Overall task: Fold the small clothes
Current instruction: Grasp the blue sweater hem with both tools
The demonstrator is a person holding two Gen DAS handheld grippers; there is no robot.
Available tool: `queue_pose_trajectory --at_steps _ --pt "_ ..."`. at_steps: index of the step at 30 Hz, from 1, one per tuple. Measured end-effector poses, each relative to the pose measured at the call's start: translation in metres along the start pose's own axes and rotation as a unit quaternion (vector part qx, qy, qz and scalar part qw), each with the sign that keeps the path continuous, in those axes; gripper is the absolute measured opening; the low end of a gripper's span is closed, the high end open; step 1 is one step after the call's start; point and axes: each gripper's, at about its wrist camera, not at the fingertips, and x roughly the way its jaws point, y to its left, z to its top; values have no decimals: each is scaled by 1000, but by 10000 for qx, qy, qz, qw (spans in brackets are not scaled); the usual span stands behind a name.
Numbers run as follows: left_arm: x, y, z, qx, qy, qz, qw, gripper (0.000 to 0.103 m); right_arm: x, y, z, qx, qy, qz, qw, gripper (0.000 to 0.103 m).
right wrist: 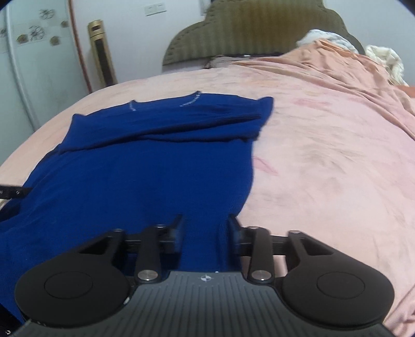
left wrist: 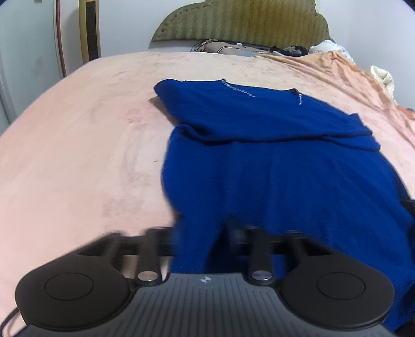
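A dark blue sweater (left wrist: 272, 168) lies flat on the pink bed cover (left wrist: 77, 155), neckline at the far end and a sleeve folded across the chest. My left gripper (left wrist: 201, 230) is shut on the near hem at the sweater's left corner; the fingers are blurred, with bunched blue cloth between them. In the right wrist view the same sweater (right wrist: 142, 168) fills the left half. My right gripper (right wrist: 206, 228) is shut on the hem at its right corner, a fold of cloth pinched between the two black fingers (right wrist: 179, 228).
A padded olive headboard (left wrist: 241, 20) stands at the far end with pillows and dark items below it. Rumpled orange bedding (right wrist: 337, 64) rises at the far right. A gold tower unit (right wrist: 101, 51) and a white cabinet (right wrist: 26, 77) stand left of the bed.
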Motion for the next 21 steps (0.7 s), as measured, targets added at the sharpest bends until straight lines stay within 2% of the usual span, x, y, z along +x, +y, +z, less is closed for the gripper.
queue_pose_trajectory --at_steps 1,2,7,11,16,21 --pt "0 1 1 -106 21 -88 9999 8 0 2 0 -4 -13 21 10000 14" --pt "-1 1 2 -153 14 -124 9998 7 0 3 1 34 -42 25 10000 10" --pt "-12 -8 14 -82 -319 -260 9991 6 -8 -3 13 265 -295 180 9991 7" --pt "-14 -14 42 -40 -623 -294 9976 6 -12 -4 35 195 -547 128 9982 6" --pt "1 -18 76 71 -980 59 9951 6 -4 -7 69 85 -854 -3 9963 6" --pt "34 -12 98 81 -875 454 9951 6 22 -17 99 41 -962 -334 9948 6"
